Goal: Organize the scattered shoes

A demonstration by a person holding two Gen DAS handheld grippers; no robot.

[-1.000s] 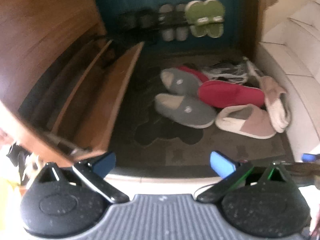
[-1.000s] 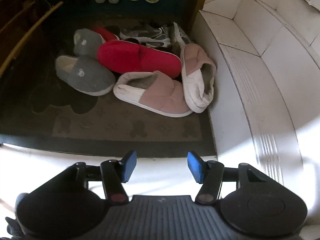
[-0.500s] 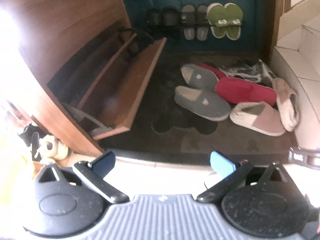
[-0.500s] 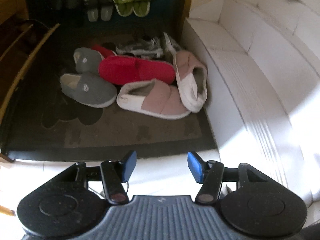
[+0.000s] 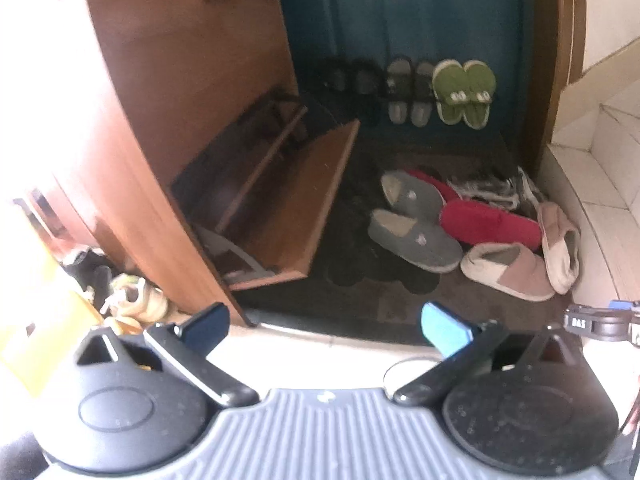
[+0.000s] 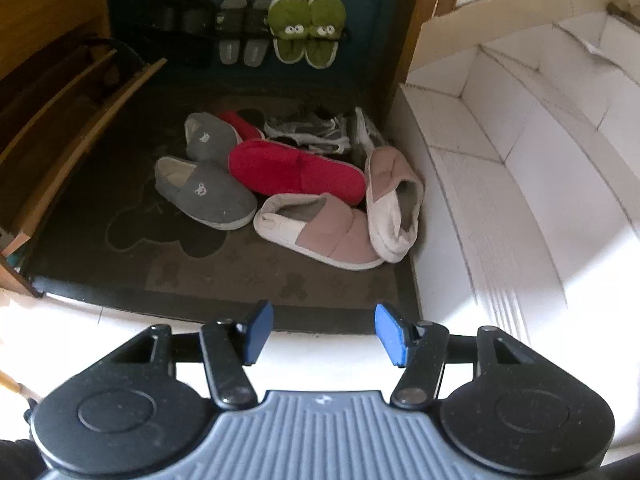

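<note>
Fingers of both grippers stand apart with nothing between them: the left gripper (image 5: 326,326) and right gripper (image 6: 324,332) hang over pale floor at frame bottom. Beyond, mid-frame on the dark mat (image 6: 120,264), lies the heap: two grey slippers (image 6: 208,192), a red slipper (image 6: 296,172) overlapping its neighbours, two pink slippers (image 6: 320,232) and a sneaker (image 6: 308,132) behind. At left the cabinet (image 5: 280,200) stands tilted open. Risk: lifting the red slipper may drag those touching it; the pink one on edge against the sofa (image 6: 500,168) could topple.
</note>
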